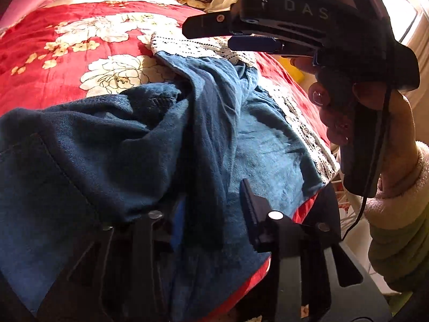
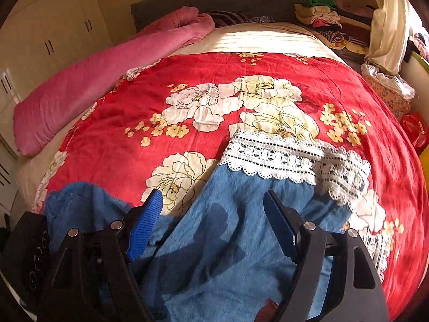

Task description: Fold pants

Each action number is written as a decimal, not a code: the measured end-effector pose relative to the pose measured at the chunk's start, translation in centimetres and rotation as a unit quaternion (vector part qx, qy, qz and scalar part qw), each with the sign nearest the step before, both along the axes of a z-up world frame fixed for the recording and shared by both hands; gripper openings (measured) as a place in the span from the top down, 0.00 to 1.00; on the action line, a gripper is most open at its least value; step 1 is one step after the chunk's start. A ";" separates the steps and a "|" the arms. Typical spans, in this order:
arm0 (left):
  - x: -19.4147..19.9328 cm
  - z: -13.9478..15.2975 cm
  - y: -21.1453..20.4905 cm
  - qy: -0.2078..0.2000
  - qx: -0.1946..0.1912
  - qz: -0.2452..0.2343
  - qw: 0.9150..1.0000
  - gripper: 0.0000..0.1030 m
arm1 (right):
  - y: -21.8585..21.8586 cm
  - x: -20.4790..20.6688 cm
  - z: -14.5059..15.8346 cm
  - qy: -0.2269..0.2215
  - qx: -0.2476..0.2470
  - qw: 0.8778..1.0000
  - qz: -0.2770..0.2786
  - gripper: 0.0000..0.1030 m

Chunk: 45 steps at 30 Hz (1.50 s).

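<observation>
Bed (image 2: 268, 40): fills both views, headboard at top centre of the right wrist view, pale striped sheet bare near the head.
Red quilt (image 2: 203, 69): spread over most of the bed, white and yellow flowers printed across the middle of the frame.
Pink blanket (image 2: 80, 91): rolled long along the upper left of the right wrist view, from the headboard down toward the left edge.
Blue pants (image 2: 230, 214): lying on the red quilt in the lower centre of the right wrist view, leg reaching up toward frame centre; in the left wrist view bunched and heaped across the lower left and middle, darker in shade.
Lace hem (image 2: 289, 158): white band at the far end of the pants leg, right of centre, partly folded over at its right end.
Clothes pile (image 2: 321, 13): stacked at upper right beside the headboard, colours mixed, items not separable.
Right tongs (image 2: 214, 222): lower centre of their own view, spread wide, blue pads apart with pants cloth seen between and beneath, no pad pressing on it; also seen at upper right of the left wrist view, raised above the pants.
Hand (image 1: 375, 112): wrapped round the right tongs' handle at the right of the left wrist view, fluffy pale cuff below.
Left tongs (image 1: 209, 222): bottom centre of their own view, narrowed to a small gap; left finger buried under pants cloth, a dark fold running down between; whether pinched or only draped, cannot tell.
</observation>
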State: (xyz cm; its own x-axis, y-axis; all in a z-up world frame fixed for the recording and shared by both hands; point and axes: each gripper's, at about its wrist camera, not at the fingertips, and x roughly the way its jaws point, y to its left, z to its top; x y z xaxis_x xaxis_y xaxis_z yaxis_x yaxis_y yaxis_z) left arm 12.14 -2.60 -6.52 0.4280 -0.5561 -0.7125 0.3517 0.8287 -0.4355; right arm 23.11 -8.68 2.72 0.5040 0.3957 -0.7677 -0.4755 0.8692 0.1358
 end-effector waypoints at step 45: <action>-5.0 2.0 0.2 -0.118 0.063 -0.050 0.990 0.99 | -21.6 -13.2 -5.3 0.118 0.240 0.931 -0.248 0.87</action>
State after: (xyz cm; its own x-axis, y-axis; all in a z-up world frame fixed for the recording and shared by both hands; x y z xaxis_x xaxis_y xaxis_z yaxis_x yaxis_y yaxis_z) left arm 7.10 -2.39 -4.48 0.5386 -0.5167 -0.6655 0.5135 0.8275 -0.2269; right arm 9.86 -30.27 -2.63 0.5562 0.4853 -0.6746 0.0608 0.7858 0.6155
